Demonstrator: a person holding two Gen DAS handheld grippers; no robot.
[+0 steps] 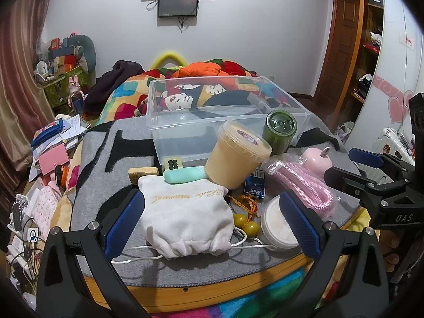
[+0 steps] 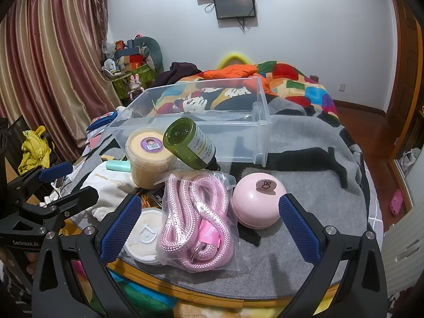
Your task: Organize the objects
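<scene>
Left wrist view shows the left gripper spread wide around the white cloth pouch near the grey mat's front edge. The right gripper gapes, empty, over the bagged pink rope. The clear bin stands behind the clutter; bare mat lies right of the pink dome.

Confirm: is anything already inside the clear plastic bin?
No: the clear plastic bin holds nothing, and the green bottle and tan tub lie outside it.
</scene>
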